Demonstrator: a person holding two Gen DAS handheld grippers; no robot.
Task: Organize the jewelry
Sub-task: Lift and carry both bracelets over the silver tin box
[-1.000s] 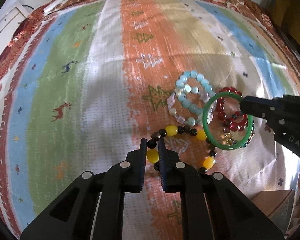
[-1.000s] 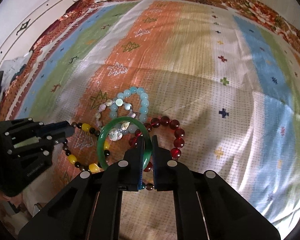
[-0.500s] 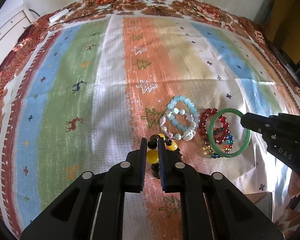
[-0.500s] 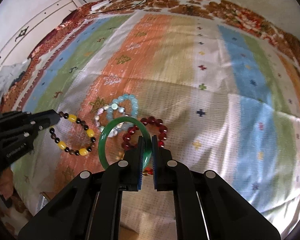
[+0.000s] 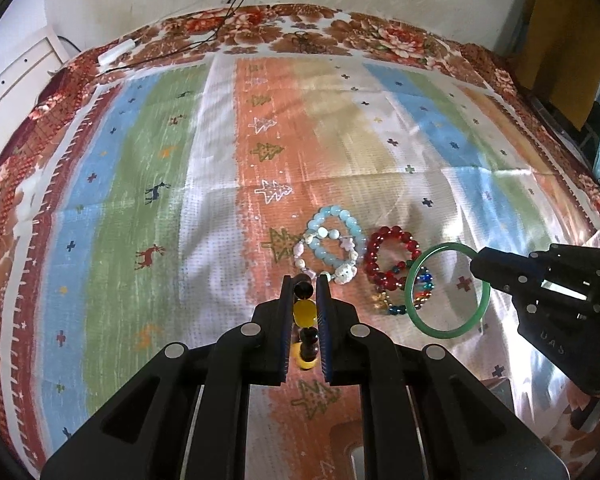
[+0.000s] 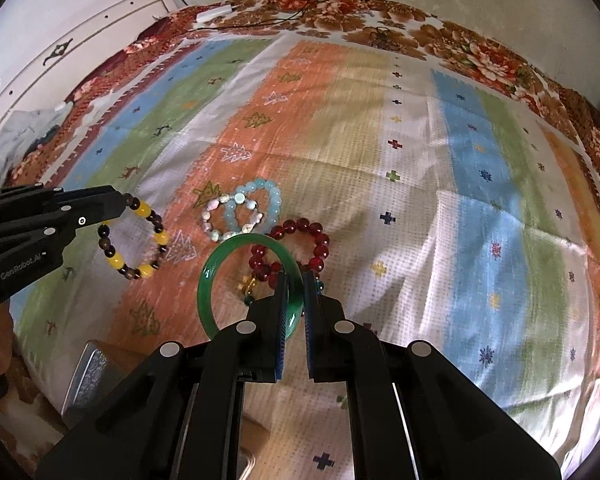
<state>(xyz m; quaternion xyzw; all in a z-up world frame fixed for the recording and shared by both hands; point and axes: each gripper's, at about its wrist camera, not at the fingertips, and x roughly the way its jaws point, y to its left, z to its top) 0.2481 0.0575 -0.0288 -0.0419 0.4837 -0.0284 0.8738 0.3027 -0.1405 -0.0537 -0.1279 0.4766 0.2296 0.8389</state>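
Striped cloth (image 5: 204,208) in blue, green, white and orange bands covers the surface, with a brown floral border along its far edge beneath a pale wall.

Left wrist view: the left gripper (image 5: 305,292) hangs above the near middle of the cloth, its fingers pinching a yellow and dark bead bracelet (image 5: 304,312) that dangles between them. Just beyond its tips lies a pale blue bead bracelet (image 5: 336,236) overlapped by a white charm bracelet (image 5: 342,272). To their right rests a red bead bracelet (image 5: 388,258), touching a small multicoloured bead strand (image 5: 408,296). The right gripper (image 5: 480,266) enters from the right edge, holding a green bangle (image 5: 414,304) raised over the cloth by its rim. Wide bare cloth stretches to the left edge and the far edge.

Right wrist view: the right gripper (image 6: 294,280) has its fingers pressed onto the green bangle (image 6: 208,280), which stands tilted before the red bead bracelet (image 6: 320,244). The left gripper (image 6: 118,208) reaches in from the left edge, with the yellow and dark bead bracelet (image 6: 156,236) hanging in a loop from its tip. Broad open cloth (image 6: 460,200) lies toward the right edge and far corners. A grey box (image 6: 88,376) sits at the near left corner.
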